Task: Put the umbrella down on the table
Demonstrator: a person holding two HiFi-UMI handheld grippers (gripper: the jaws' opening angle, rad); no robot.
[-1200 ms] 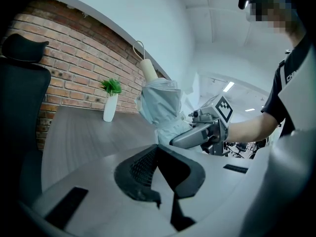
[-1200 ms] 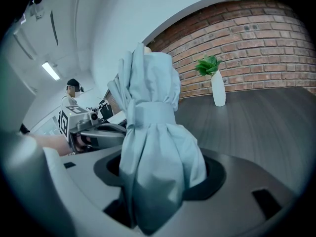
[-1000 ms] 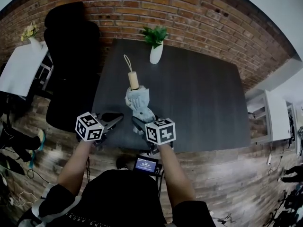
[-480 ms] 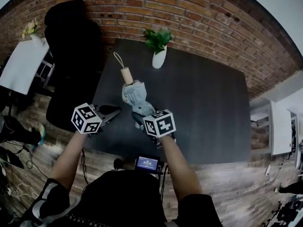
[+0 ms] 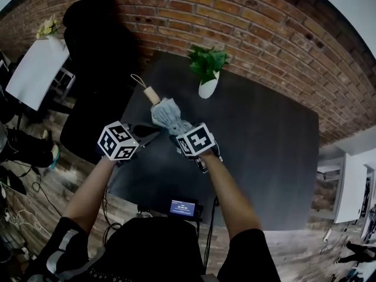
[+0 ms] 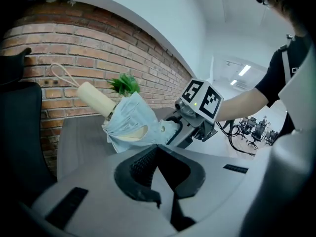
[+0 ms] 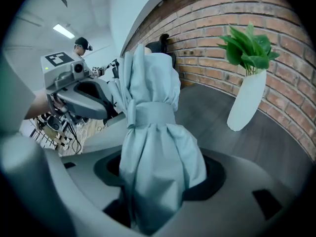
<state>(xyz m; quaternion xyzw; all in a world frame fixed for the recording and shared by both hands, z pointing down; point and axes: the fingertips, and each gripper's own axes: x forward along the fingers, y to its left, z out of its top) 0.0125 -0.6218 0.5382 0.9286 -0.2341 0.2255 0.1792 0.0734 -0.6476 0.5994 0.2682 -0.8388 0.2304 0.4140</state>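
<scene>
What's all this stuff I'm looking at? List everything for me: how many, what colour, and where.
table: one, dark grey, against the brick wall
umbrella: one, pale blue, folded, over the table's left end
vase: one, white, holding a green plant, on the table by the wall
office chair: one, black, left of the table
side table: one, white, far left, with yellow flowers
small screen: one, lit, below the table's near edge
left gripper: one, grey, empty, tips together
right gripper: one, grey, closed on the umbrella
</scene>
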